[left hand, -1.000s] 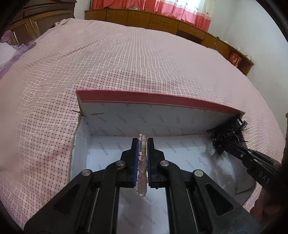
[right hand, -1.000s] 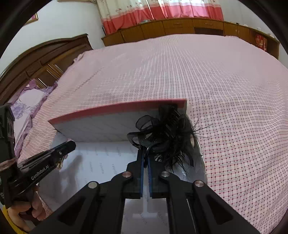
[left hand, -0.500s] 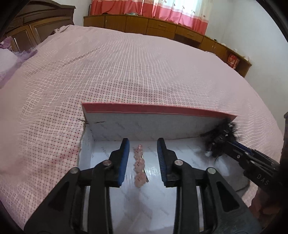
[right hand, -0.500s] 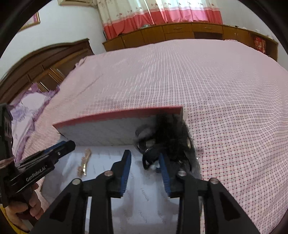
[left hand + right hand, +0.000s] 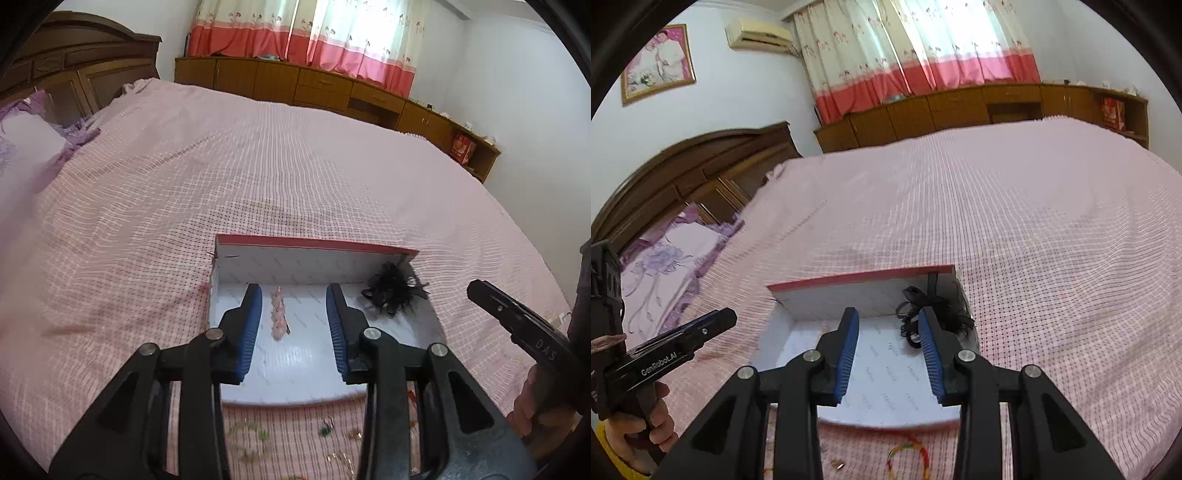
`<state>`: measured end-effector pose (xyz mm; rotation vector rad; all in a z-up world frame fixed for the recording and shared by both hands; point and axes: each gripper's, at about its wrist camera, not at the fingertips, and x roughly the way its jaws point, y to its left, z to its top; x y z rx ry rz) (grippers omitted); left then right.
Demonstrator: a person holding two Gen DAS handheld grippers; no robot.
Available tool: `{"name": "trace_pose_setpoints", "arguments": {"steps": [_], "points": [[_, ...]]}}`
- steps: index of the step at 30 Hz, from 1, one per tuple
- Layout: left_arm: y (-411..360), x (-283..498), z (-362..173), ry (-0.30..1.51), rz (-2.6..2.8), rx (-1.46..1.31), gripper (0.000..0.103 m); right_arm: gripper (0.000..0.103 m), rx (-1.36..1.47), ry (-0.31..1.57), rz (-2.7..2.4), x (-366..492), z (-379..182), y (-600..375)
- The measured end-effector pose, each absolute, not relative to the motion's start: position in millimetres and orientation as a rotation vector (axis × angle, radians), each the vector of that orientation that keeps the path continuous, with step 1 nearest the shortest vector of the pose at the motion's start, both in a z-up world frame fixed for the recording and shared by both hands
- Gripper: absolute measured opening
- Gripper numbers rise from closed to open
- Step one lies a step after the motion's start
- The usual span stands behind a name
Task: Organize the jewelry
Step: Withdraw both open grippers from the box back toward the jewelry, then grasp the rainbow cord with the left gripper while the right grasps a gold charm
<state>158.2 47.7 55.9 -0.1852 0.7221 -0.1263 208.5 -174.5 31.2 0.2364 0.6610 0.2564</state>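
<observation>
The left gripper (image 5: 293, 325) has just been opening and grips nothing; the pink hair clip (image 5: 279, 312) lies in the white box (image 5: 295, 354) at its 12 o'clock. The right gripper (image 5: 888, 350) stands spread and empty, the black feathered accessory (image 5: 945, 314) at 1 o'clock.

This is a bedroom in a home. A big bed (image 5: 295, 166) fills most of the room, covered with a pink checked bedspread (image 5: 1015, 221). It has a dark wooden headboard (image 5: 701, 173) and a purple flowered pillow (image 5: 661, 266). Pink and white curtains (image 5: 916, 55) hang at a bright window. Low brown wooden cabinets (image 5: 332, 92) run along the wall under it. A framed picture (image 5: 657, 61) hangs on the wall, maybe a portrait, though it is too small to tell. An air conditioner (image 5: 759, 33) sits up high.
</observation>
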Motion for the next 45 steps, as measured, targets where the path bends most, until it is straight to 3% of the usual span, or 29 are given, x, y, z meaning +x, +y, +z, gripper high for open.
{"name": "trace_pose_setpoints", "arguments": {"steps": [10, 22, 45], "points": [[48, 106, 75, 0.670, -0.116, -0.166, 0.031, 0.037, 0.256, 0.590, 0.270, 140, 66, -178], [46, 39, 63, 0.675, -0.126, -0.166, 0.034, 0.037, 0.237, 0.570, 0.288, 62, 65, -173], [35, 25, -34, 0.849, -0.146, -0.167, 0.035, 0.037, 0.152, 0.685, 0.242, 15, -31, -161]]}}
